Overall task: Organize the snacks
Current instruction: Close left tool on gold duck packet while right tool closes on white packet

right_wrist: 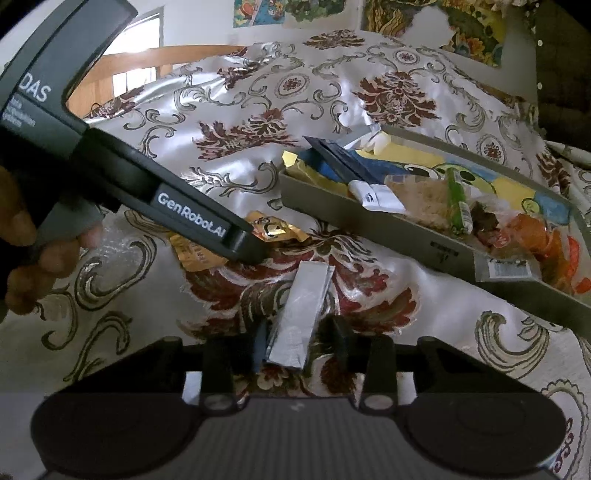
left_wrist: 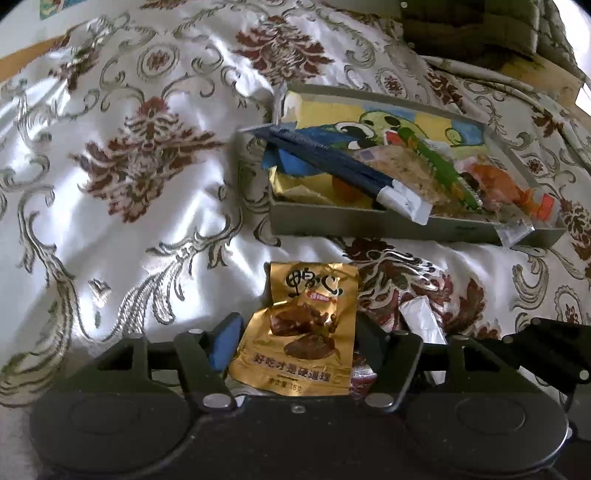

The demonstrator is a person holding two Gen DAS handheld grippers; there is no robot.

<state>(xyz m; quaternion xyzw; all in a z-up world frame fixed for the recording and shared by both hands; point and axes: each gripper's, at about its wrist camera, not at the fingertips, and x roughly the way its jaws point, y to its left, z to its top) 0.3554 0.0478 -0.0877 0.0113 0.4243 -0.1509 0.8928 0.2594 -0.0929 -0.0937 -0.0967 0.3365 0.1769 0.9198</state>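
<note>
A gold snack packet (left_wrist: 301, 328) lies on the floral cloth between the fingers of my left gripper (left_wrist: 291, 345); the jaws stand around it and look apart from its edges. In the right wrist view the packet (right_wrist: 271, 230) is partly hidden under the left gripper body (right_wrist: 192, 214). A silver foil bar (right_wrist: 301, 314) lies between the fingers of my right gripper (right_wrist: 301, 345), with a gap on its right side; it also shows in the left wrist view (left_wrist: 424, 317). A grey tray (left_wrist: 369, 223) holds several snacks: a dark blue bar (left_wrist: 332, 162), a green stick (left_wrist: 439, 166), orange packets (left_wrist: 506, 184).
The white satin cloth with red and gold flowers (left_wrist: 140, 166) covers the whole surface and is creased. The tray (right_wrist: 406, 240) sits right of centre, close beyond both grippers. A dark cabinet (left_wrist: 461, 33) stands at the back right. My hand (right_wrist: 29, 258) holds the left gripper.
</note>
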